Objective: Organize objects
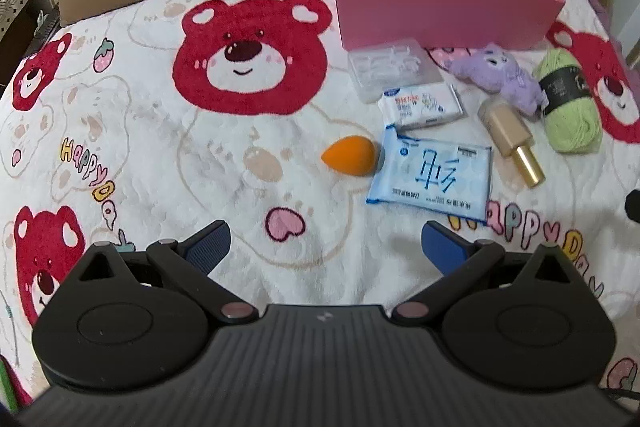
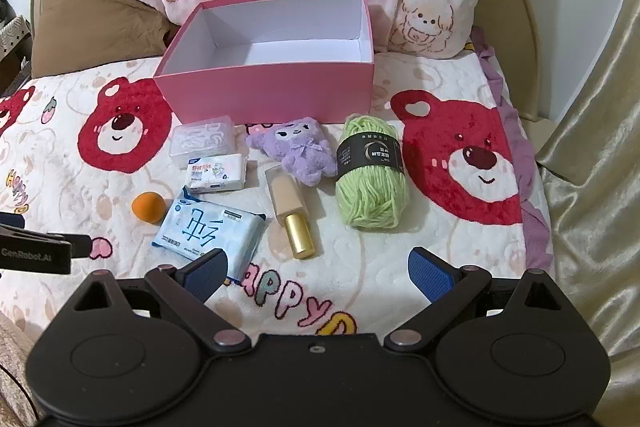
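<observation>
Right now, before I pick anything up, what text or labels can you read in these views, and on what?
"HAPPY DAY": blanket, printed in coloured letters.
"GenRobot.AI": side of the left tool, seen from the right wrist view.
Blue wipes pack: large Chinese characters, small print unreadable.
White tissue pack: red and blue print, too small.
Yarn band: light print on black, blurred.

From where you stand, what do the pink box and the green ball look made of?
The pink rectangular box looks like matte cardboard: stiff thin walls, plain white inside. The light green ball looks like soft yarn: loose wound strands under a dark paper band.
</observation>
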{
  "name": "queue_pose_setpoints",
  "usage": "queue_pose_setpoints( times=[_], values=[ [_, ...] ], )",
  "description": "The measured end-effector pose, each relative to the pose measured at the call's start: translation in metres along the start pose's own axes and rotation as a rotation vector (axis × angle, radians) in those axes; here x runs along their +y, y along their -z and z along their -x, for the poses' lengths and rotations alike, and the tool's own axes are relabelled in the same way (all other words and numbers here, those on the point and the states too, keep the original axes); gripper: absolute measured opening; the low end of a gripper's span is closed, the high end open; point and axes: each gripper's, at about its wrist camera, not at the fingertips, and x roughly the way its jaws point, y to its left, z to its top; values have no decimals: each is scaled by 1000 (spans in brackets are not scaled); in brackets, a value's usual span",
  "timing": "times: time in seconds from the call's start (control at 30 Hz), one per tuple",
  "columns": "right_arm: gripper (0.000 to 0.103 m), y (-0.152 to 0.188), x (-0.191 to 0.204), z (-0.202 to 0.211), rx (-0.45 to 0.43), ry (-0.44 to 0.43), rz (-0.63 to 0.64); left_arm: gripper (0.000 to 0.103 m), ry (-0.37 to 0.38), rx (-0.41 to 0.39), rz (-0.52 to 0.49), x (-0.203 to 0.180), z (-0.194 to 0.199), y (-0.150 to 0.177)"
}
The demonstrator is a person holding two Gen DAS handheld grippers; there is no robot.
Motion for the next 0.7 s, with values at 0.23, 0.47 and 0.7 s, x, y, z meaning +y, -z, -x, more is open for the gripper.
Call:
queue_pose_setpoints(
  times=[0.23,0.47,0.7],
  values=[
    [99,1,-2,-2,6,-1,1,103,14,-55,11,1,5,1],
    [99,0,-3,-3,10,12,-18,103,16,-64,21,1,3,5],
    [99,1,-4,-5,16,20,-28,103,35,-16,49,7,-3,3]
  ],
)
